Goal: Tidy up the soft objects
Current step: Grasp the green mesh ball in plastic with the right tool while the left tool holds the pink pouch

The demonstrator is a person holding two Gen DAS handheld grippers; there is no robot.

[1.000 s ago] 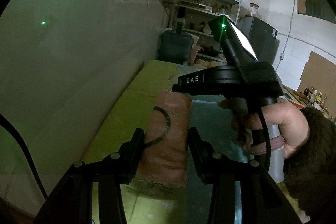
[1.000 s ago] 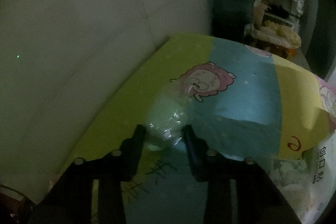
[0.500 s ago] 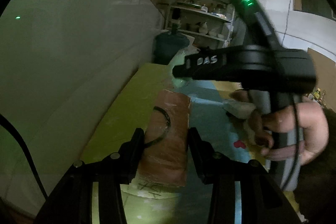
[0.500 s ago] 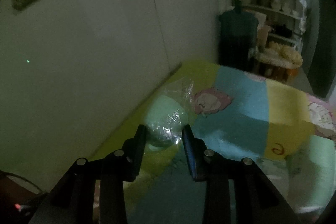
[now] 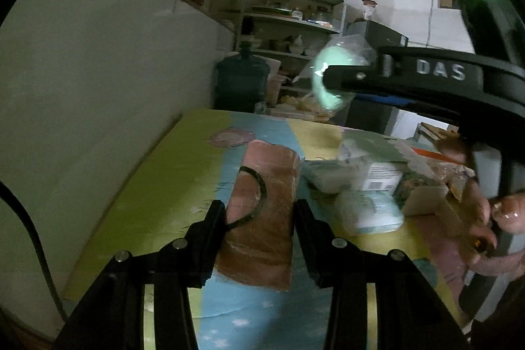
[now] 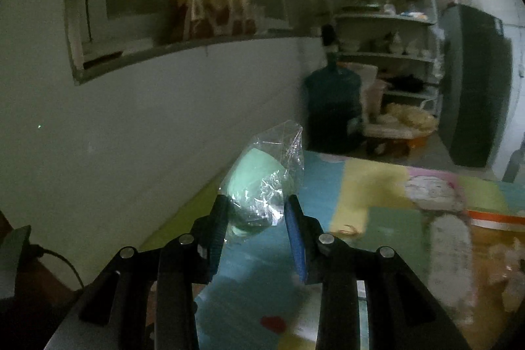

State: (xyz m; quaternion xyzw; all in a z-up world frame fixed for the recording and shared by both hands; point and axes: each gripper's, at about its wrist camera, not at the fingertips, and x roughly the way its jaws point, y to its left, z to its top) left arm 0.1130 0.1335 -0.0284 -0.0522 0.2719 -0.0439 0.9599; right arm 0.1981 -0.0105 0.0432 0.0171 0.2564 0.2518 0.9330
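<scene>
At lower centre of the left wrist view, the left tool (image 5: 261, 227) clamps a pink rolled cloth (image 5: 262, 212), long axis pointing away up-frame over the desk (image 5: 183, 166). The right tool (image 6: 254, 218) grips a bagged green soft ball (image 6: 259, 186), raised upper right; "DAS" reads on its body. Remaining packets (image 5: 367, 202) lie right of the left tool, nearer the right hand (image 5: 492, 218).
</scene>
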